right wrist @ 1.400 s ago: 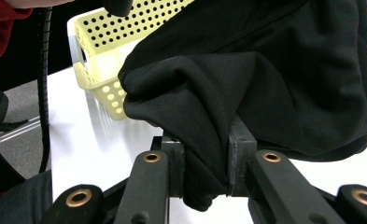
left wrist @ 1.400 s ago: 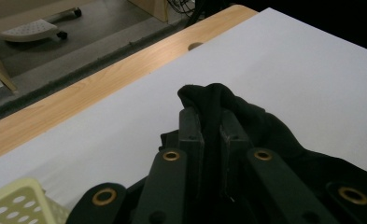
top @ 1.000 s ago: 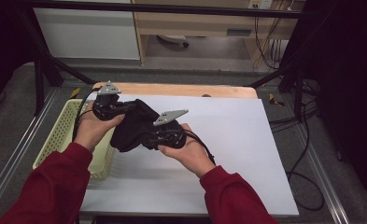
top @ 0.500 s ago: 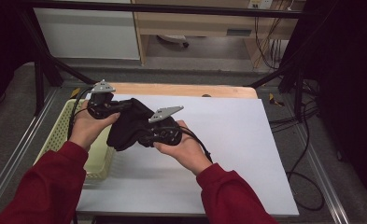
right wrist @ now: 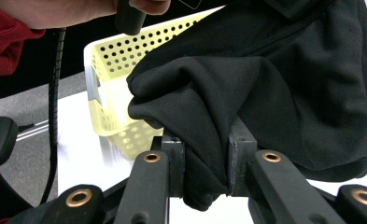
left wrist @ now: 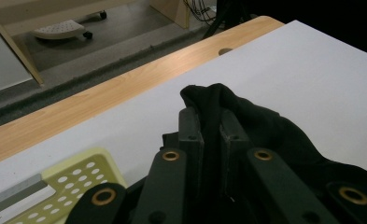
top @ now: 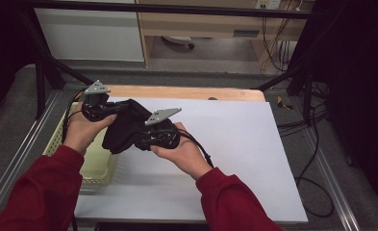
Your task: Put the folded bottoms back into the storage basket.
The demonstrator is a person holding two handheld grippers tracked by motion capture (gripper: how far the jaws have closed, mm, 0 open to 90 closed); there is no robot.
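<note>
A black cloth [top: 129, 127] hangs bunched between my two grippers, just above the white table's left part. My left gripper [top: 113, 108] is shut on the cloth's upper edge; in the left gripper view its pads [left wrist: 190, 128] pinch a fold of the black cloth [left wrist: 260, 126]. My right gripper [top: 141, 139] is shut on the cloth's lower part; in the right gripper view the black cloth [right wrist: 265, 79] is squeezed between the fingers [right wrist: 239, 140] and sags below them. Both are held by hands in red sleeves.
A pale yellow perforated basket [top: 97, 163] stands at the table's left edge, partly under the cloth; it is also in the right gripper view [right wrist: 111, 60]. The white table top [top: 234, 144] stretches to the right, with a wooden strip [top: 186, 92] behind. Cables lie on the floor at right.
Both hands and the cloth have shifted slightly left and back, toward the basket. Both grips stay as they were.
</note>
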